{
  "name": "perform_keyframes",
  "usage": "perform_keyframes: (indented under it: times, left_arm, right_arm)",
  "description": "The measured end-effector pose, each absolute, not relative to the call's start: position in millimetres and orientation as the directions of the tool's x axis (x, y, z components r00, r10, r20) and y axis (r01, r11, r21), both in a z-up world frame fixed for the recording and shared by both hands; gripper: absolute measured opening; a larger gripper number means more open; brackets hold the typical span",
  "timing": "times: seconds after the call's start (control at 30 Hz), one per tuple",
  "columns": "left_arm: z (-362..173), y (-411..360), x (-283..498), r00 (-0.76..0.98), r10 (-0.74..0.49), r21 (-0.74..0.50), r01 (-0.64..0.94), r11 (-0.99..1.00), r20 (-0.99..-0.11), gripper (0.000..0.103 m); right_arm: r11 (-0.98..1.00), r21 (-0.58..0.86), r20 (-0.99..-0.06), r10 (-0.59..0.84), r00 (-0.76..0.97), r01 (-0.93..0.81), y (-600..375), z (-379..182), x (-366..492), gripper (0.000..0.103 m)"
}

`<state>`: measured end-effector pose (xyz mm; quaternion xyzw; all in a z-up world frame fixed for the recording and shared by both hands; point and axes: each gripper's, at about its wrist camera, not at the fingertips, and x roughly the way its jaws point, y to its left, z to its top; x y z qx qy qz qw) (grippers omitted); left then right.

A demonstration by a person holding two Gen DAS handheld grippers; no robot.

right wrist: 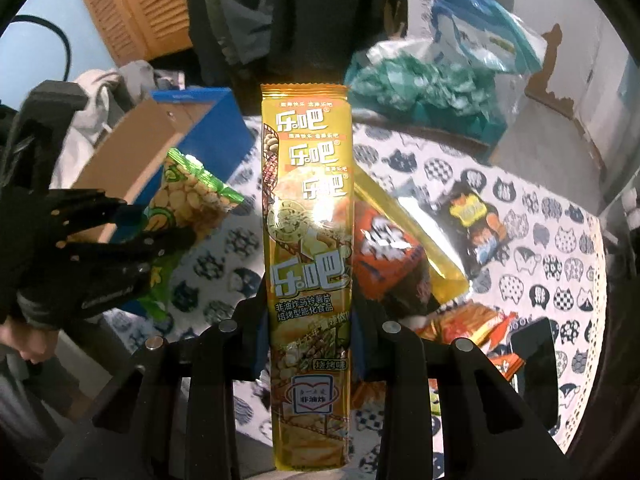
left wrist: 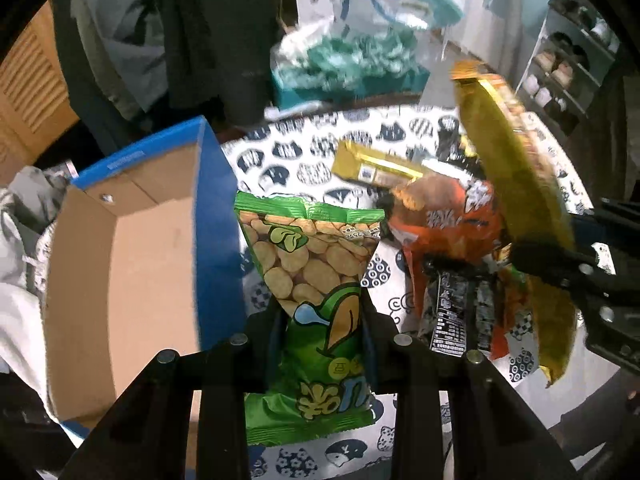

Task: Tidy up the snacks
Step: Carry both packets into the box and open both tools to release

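Observation:
My left gripper is shut on a green snack bag printed with beans, held up above the tablecloth beside the blue cardboard box. My right gripper is shut on a long yellow chip pack, also lifted. The left wrist view shows that yellow pack edge-on at the right, with the right gripper around it. The right wrist view shows the green bag and the left gripper at the left. An orange snack bag and a gold pack lie on the table.
A cat-print tablecloth covers the round table. A dark snack pouch and more orange packets lie on it. Teal wrappers in a plastic bag sit at the far edge. A gloved hand holds the left gripper.

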<state>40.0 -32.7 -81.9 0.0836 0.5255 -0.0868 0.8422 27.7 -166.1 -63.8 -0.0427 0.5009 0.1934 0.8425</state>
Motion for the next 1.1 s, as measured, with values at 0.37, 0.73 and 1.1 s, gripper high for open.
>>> perform_keyframes:
  times: [0.37,0.73,1.1]
  left_arm:
    - [-40,12,25,0.512,-0.071,0.029,0.185,0.982,-0.856,0.033]
    - [-28,77,17,0.553,-0.046,-0.008,0.07,0.998,-0.832,0.033]
    - [-43,128,14,0.542,0.001,-0.017,-0.03,0.999,-0.84,0.033]
  right_arm:
    - [0.896,0.145,-0.819,0.347,0.456,-0.42,-116,-29,40,0.031]
    - [0.85,0.195,-0.789,0.432,0.436,-0.489,-40,-6,63,0.031]
    - [0.822,0.245,-0.791,0.476,0.384,-0.513,21,-10,78,0.031]
